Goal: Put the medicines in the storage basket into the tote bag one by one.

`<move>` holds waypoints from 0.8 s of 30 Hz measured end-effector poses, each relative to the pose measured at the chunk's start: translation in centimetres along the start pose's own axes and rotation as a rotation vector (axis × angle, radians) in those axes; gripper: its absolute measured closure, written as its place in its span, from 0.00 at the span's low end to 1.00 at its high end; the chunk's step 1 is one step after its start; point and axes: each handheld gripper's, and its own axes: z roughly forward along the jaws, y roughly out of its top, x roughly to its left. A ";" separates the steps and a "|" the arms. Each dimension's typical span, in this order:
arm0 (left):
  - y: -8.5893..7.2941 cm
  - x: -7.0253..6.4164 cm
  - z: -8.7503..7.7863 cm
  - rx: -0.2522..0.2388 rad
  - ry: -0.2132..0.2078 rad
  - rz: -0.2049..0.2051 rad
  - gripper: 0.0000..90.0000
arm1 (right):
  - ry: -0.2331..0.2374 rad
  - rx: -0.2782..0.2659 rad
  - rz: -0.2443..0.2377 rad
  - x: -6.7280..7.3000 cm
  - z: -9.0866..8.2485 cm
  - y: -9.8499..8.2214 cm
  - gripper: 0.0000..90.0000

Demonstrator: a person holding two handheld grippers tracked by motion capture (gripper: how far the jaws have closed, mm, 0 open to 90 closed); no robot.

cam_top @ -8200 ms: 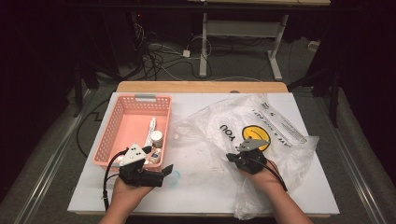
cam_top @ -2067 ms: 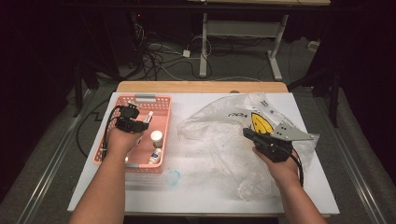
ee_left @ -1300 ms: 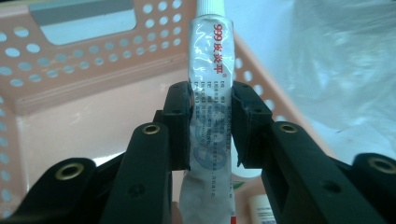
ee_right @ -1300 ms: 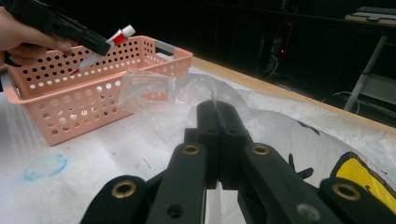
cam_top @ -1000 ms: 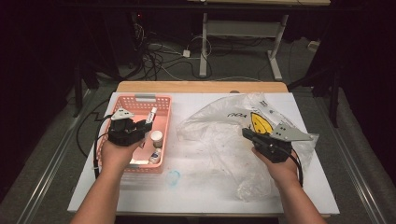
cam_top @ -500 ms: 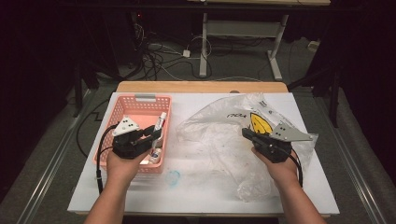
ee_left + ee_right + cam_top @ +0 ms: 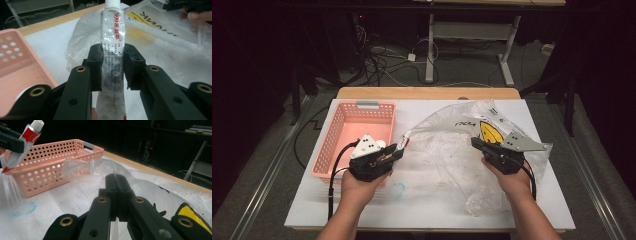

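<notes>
Tube (image 7: 113, 50) cap cut off by top edge, left gripper view.

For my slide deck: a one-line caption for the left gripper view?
Left gripper clamps a white-capped tube, pointing toward the clear plastic bag.

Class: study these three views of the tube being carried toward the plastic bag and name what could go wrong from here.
1. The left gripper clamps the soft tube low on its body, so it might bend, slip or squeeze out paste.
2. The right gripper pinches only a thin edge of the plastic bag, whose mouth looks limp, so the tube could snag or the film could slip free.
</notes>
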 end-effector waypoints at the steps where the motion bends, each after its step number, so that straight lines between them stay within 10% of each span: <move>1: -0.1 -0.2 0.2 0.005 -0.002 0.000 0.77 | -0.001 0.000 -0.001 0.0 0.0 0.0 1.00; 24: -2.9 -3.4 5.6 0.145 -0.083 0.043 0.76 | 0.003 -0.009 0.005 -0.1 -0.1 0.0 1.00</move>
